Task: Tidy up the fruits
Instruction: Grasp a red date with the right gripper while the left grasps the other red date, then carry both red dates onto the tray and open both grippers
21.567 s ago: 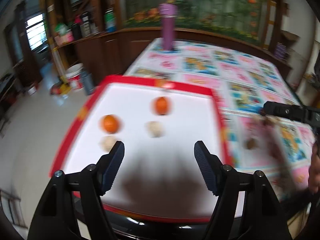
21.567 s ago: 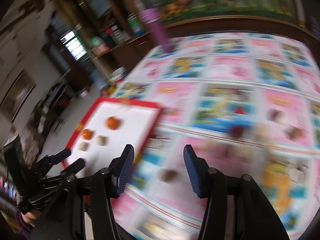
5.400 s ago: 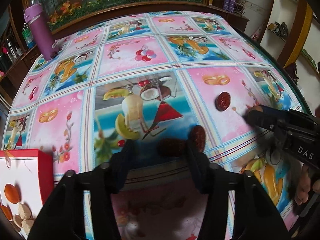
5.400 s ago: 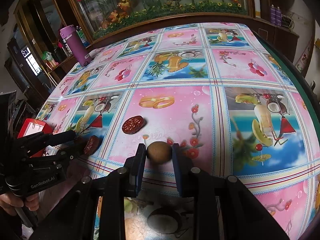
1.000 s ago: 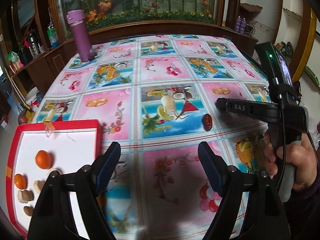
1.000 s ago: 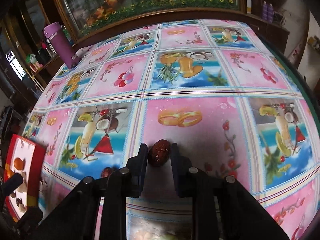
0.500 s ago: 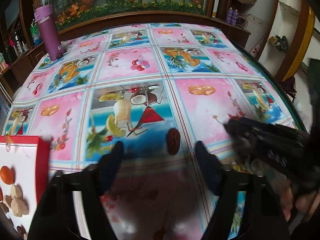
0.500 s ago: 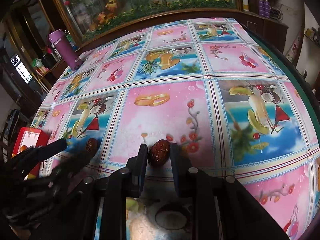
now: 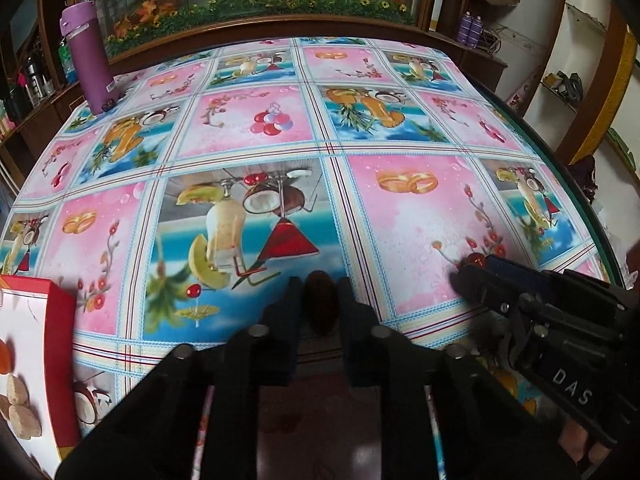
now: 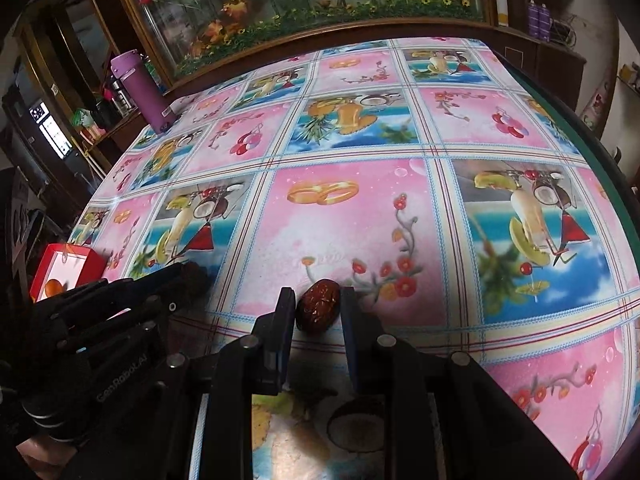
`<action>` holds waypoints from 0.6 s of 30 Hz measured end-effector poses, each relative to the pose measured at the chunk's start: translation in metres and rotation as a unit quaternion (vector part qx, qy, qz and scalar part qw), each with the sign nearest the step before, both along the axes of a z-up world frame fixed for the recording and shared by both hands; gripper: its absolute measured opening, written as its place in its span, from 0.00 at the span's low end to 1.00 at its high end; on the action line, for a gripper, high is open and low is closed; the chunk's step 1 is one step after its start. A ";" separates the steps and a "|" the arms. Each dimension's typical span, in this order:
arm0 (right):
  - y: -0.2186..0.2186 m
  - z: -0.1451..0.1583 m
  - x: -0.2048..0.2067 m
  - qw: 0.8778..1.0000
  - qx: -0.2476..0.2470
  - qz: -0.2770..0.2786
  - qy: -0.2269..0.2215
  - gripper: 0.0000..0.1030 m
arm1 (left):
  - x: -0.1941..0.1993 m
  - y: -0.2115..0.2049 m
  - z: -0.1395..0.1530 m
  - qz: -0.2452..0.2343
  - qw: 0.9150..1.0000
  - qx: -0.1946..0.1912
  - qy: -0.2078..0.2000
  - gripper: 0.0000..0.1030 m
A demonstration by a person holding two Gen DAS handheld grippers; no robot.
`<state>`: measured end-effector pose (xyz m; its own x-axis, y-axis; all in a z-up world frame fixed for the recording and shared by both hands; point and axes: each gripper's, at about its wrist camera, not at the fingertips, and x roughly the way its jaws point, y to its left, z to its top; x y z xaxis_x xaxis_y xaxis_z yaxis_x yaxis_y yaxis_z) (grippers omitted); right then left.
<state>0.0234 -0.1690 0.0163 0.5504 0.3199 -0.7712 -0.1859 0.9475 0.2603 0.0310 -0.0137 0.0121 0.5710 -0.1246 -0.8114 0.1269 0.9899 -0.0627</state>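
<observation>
**Two hand-held grippers, each closed on a dried date, above the patterned table.**

The left hand-held gripper has just been closing, and its jaws now pinch a dark date at the near edge of the table; the fruit sits lengthwise between the pads, which gives them flat sides to press on. The right hand-held gripper is clamped on a second, wrinkled date, held near the fingertips, so the fruit remains in view. Both tools point steeply down, suiting a pick from a flat surface. The red-rimmed tray lies at the table's left, well apart from both dates, and already holds small oranges and pale nuts in separate clusters; the dates probably go there as a further group. A purple bottle stands at the far corner.
</observation>
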 end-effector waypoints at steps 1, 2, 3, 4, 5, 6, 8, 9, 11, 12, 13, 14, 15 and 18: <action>0.000 0.001 -0.002 1.000 0.007 0.002 0.001 0.21 | -0.001 0.001 0.001 -0.001 1.000 -0.005 0.002 0.18; 0.001 0.004 -0.005 1.000 0.011 0.004 -0.001 0.21 | -0.005 0.002 0.003 -0.001 1.000 -0.007 0.001 0.18; 0.002 0.006 -0.008 1.000 0.012 0.005 -0.003 0.21 | -0.008 0.002 0.005 -0.001 1.000 -0.006 -0.004 0.18; 0.005 0.010 -0.012 1.000 0.012 0.008 -0.007 0.21 | -0.014 0.003 0.010 -0.003 1.000 -0.005 -0.011 0.18; 0.009 0.015 -0.017 1.000 0.015 0.014 -0.012 0.21 | -0.020 0.004 0.015 -0.003 1.000 -0.003 -0.019 0.18; 0.013 0.018 -0.020 1.000 0.018 0.018 -0.016 0.21 | -0.029 0.006 0.023 -0.002 1.000 -0.001 -0.029 0.18; 0.026 0.030 -0.030 0.999 0.026 0.037 -0.028 0.21 | -0.046 0.012 0.037 0.001 0.999 -0.001 -0.051 0.18; 0.038 0.038 -0.037 0.998 0.027 0.051 -0.037 0.21 | -0.057 0.016 0.045 0.001 0.998 -0.004 -0.062 0.18; 0.058 0.049 -0.049 0.996 0.024 0.074 -0.052 0.21 | -0.078 0.028 0.060 0.007 0.997 -0.007 -0.082 0.18; 0.070 0.054 -0.054 0.994 0.022 0.088 -0.059 0.21 | -0.089 0.036 0.067 0.012 0.996 -0.010 -0.092 0.18; 0.086 0.061 -0.063 0.992 0.021 0.104 -0.067 0.21 | -0.104 0.047 0.075 0.020 0.994 -0.015 -0.104 0.18; 0.096 0.063 -0.068 0.991 0.020 0.112 -0.071 0.21 | -0.110 0.054 0.078 0.026 0.994 -0.017 -0.108 0.18; 0.112 0.068 -0.076 0.989 0.020 0.127 -0.076 0.21 | -0.120 0.065 0.083 0.034 0.993 -0.019 -0.115 0.18; 0.148 0.073 -0.093 0.983 0.018 0.163 -0.083 0.21 | -0.151 0.102 0.093 0.072 0.988 -0.006 -0.140 0.18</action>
<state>-0.0700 -0.0207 0.0889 0.5314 0.5246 -0.6652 -0.5199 0.8219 0.2329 -0.1199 0.0880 0.1050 0.7850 -0.0341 -0.6186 -0.0016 0.9984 -0.0571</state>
